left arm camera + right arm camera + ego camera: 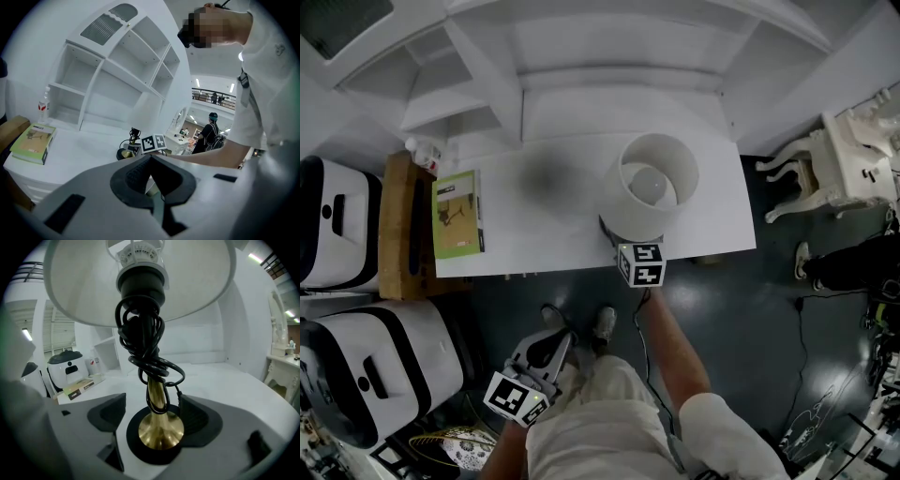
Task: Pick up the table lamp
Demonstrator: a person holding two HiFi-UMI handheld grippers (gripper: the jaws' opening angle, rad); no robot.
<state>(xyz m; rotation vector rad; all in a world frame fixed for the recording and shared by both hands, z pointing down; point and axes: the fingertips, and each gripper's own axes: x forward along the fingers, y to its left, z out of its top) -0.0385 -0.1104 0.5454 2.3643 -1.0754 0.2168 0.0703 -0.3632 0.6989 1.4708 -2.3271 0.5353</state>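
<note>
Brass stem [157, 397] of the table lamp [649, 187], at the table's [553, 225] front edge, sits btwn our right gripper's [154, 413] parted jaws, so we clamp below the cord [140, 333], left gripper [150, 173] closed, empty.

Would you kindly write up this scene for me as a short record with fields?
lamp: upright on the white desk, black cord wound round its brass stem
right claw: open, pads either side of the stem's foot, not pressing it
left claw: shut, empty, held low and off the desk
also on desk: green book at the left end, bottle behind it
task stage: lamp not yet gripped
</note>
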